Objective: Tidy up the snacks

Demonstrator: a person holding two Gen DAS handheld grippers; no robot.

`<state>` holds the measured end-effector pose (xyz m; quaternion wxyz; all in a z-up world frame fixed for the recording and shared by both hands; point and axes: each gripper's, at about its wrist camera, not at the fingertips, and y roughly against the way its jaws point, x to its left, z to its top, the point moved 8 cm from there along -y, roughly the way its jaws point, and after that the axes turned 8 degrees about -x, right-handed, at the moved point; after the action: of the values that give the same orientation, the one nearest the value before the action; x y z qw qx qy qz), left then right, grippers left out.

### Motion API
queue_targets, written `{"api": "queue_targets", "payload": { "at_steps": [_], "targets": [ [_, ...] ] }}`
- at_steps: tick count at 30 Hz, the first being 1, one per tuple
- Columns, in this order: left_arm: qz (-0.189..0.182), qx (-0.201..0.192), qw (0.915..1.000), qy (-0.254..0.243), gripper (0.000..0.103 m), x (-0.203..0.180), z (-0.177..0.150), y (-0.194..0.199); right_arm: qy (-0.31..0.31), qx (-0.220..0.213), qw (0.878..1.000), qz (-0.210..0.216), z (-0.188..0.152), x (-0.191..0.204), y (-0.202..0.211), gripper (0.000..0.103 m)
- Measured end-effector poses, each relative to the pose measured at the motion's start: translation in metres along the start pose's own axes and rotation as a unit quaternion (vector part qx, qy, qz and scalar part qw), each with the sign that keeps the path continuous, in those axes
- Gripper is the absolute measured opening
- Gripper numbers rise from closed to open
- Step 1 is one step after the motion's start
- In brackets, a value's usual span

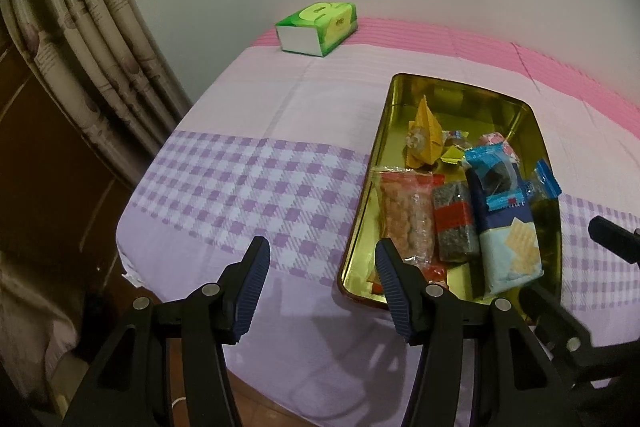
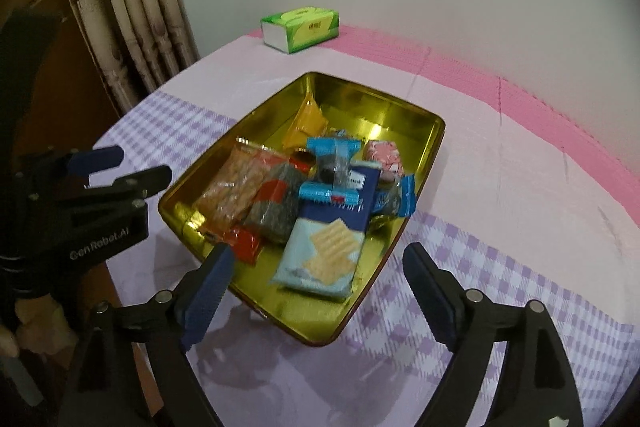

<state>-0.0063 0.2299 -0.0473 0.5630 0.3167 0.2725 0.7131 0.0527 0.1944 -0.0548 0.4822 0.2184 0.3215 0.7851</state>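
Right black gripper with blue pads wide open and empty, shiny gold metal tray of wrapped snacks just ahead, left black gripper half open, empty, beside tray.

A cloth-covered table carries a gold tin and tissue pack.

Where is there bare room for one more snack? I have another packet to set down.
In the gold tin, the far corner behind the yellow packet is bare. Its near half is crowded with packets, the cracker pack on top. The cloth between tin and tissue box is free too.
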Motion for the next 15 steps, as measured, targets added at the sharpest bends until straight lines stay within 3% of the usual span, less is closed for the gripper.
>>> {"api": "queue_targets", "payload": {
  "at_steps": [15],
  "targets": [
    [-0.001, 0.007, 1.0, -0.001, 0.056, -0.001, -0.002, -0.001, -0.043, 0.041, 0.998, -0.012, -0.016, -0.012, -0.011, 0.093]
  ]
}}
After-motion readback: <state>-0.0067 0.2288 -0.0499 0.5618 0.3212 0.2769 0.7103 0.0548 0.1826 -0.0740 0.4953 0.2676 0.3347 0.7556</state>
